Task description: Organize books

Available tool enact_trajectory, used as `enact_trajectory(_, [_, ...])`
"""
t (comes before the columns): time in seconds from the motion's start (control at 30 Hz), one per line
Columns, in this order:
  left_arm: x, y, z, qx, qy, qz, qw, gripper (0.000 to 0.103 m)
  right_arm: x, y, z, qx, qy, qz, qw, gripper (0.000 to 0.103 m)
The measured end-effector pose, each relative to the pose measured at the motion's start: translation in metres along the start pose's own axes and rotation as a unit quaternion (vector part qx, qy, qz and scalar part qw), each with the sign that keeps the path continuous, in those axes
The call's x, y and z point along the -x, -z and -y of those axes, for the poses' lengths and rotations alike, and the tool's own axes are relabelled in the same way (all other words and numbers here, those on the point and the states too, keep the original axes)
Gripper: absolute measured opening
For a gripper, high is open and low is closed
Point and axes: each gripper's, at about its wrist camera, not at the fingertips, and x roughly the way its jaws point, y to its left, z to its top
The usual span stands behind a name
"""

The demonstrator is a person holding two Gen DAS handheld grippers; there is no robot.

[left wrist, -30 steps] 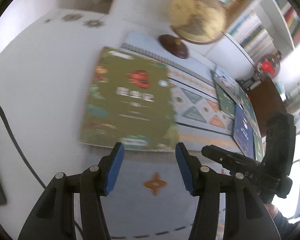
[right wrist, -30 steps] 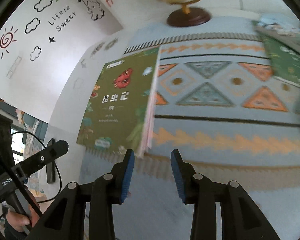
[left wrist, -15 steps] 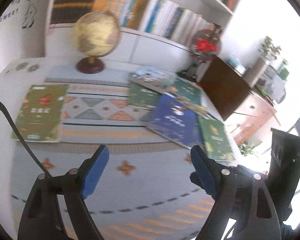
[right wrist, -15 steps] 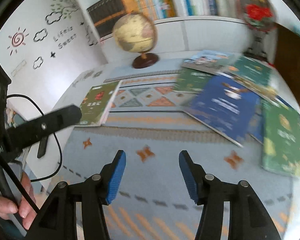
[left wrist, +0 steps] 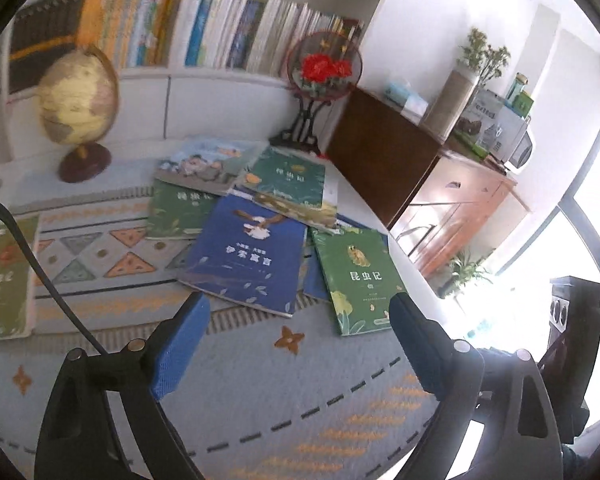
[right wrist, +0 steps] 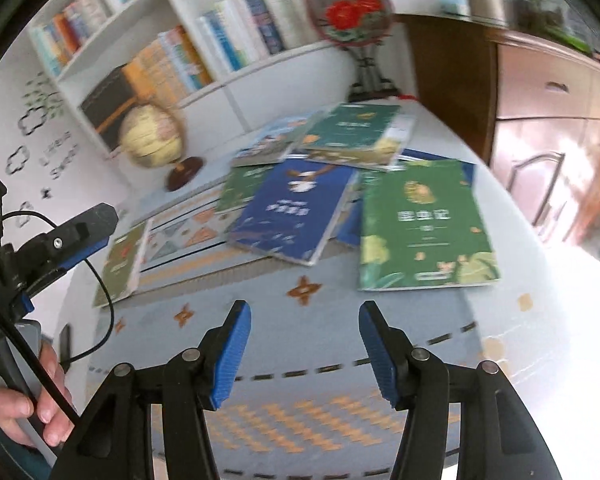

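Observation:
Several books lie in a loose overlapping pile on the patterned cloth [left wrist: 260, 380]. A blue book [left wrist: 248, 254] lies on top in the middle, with a green book [left wrist: 358, 276] at its right and more green books [left wrist: 288, 174] behind. One olive green book [left wrist: 4, 276] lies apart at the far left. My left gripper [left wrist: 300, 340] is open and empty, above the cloth in front of the pile. My right gripper [right wrist: 305, 346] is open and empty too, in front of the blue book [right wrist: 290, 210] and the green book [right wrist: 424, 226].
A globe [left wrist: 80, 100] stands at the back left. A round red flower ornament on a black stand [left wrist: 322, 68] stands behind the pile. A bookshelf [left wrist: 220, 32] lines the back wall. A dark wooden cabinet [left wrist: 384, 148] is at the right. A black cable [left wrist: 40, 264] crosses the left.
Both grippers have drawn back from the olive green book and swung right toward the pile. Both have opened wider.

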Motion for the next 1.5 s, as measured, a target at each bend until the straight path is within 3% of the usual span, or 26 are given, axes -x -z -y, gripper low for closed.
enact_trajectory(0.1, [-0.017, -0.013, -0.01, 0.002, 0.013, -0.01, 0.9999, 0.09, -0.015, -0.019, 0.014, -0.019, 0.008, -0.009, 1.0, 0.055])
enact_trajectory(0.27, [-0.04, -0.043, -0.044, 0.0, -0.003, -0.015, 0.9999, 0.09, -0.039, -0.066, 0.014, -0.05, -0.013, 0.005, 0.999, 0.055])
enact_trajectory(0.53, [-0.088, -0.102, -0.106, -0.005, -0.025, -0.032, 0.9992, 0.09, -0.1, -0.123, -0.01, -0.034, -0.002, 0.003, 0.999, 0.055])
enact_trajectory(0.6, [-0.107, -0.12, -0.119, -0.009, -0.047, -0.038, 0.9981, 0.09, -0.117, -0.14, -0.015, -0.031, -0.008, -0.001, 0.999, 0.055])
enact_trajectory(0.8, [-0.167, -0.162, -0.154, 0.003, -0.057, -0.044, 0.9974, 0.09, -0.18, -0.196, -0.036, 0.008, -0.029, -0.012, 0.999, 0.055])
enact_trajectory(0.97, [-0.217, -0.188, -0.195, 0.06, -0.029, -0.04, 0.997, 0.09, -0.25, -0.234, -0.049, 0.032, -0.058, -0.041, 0.997, 0.055])
enact_trajectory(1.13, [-0.275, -0.201, -0.231, 0.094, -0.013, -0.063, 0.9935, 0.09, -0.306, -0.257, -0.047, 0.019, -0.073, -0.057, 0.996, 0.055])
enact_trajectory(1.3, [-0.311, -0.205, -0.253, 0.128, 0.011, -0.08, 0.9885, 0.09, -0.344, -0.278, -0.05, 0.025, -0.065, -0.069, 0.995, 0.055])
enact_trajectory(1.5, [-0.333, -0.201, -0.256, 0.125, 0.021, -0.103, 0.9865, 0.09, -0.366, -0.29, -0.041, 0.018, -0.046, -0.073, 0.996, 0.055])
